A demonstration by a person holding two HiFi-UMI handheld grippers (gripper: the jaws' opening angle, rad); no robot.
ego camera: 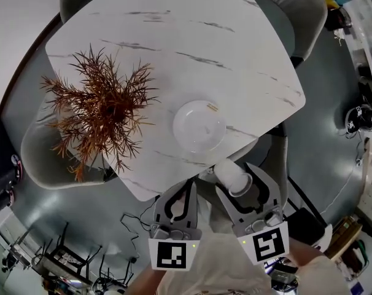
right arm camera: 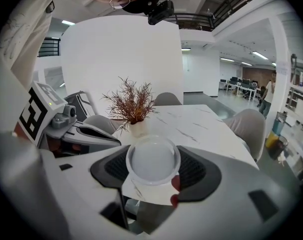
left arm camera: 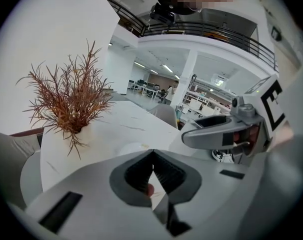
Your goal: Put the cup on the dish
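A clear plastic cup [ego camera: 234, 176] lies sideways between the jaws of my right gripper [ego camera: 238, 180], which is shut on it just off the table's near edge. In the right gripper view the cup [right arm camera: 153, 161] fills the gap between the dark pads, its round end toward the camera. The dish [ego camera: 199, 126], a white round plate, sits on the marble table [ego camera: 174, 48] a little beyond the cup. My left gripper [ego camera: 178, 200] hovers beside the right one, below the table edge, its jaws closed with nothing between them [left arm camera: 152, 170].
A dried orange-brown plant [ego camera: 100, 106] in a white pot stands on the table's left part. Grey chairs [ego camera: 48, 155] surround the table. Cables and equipment lie on the grey floor [ego camera: 330, 134] around it.
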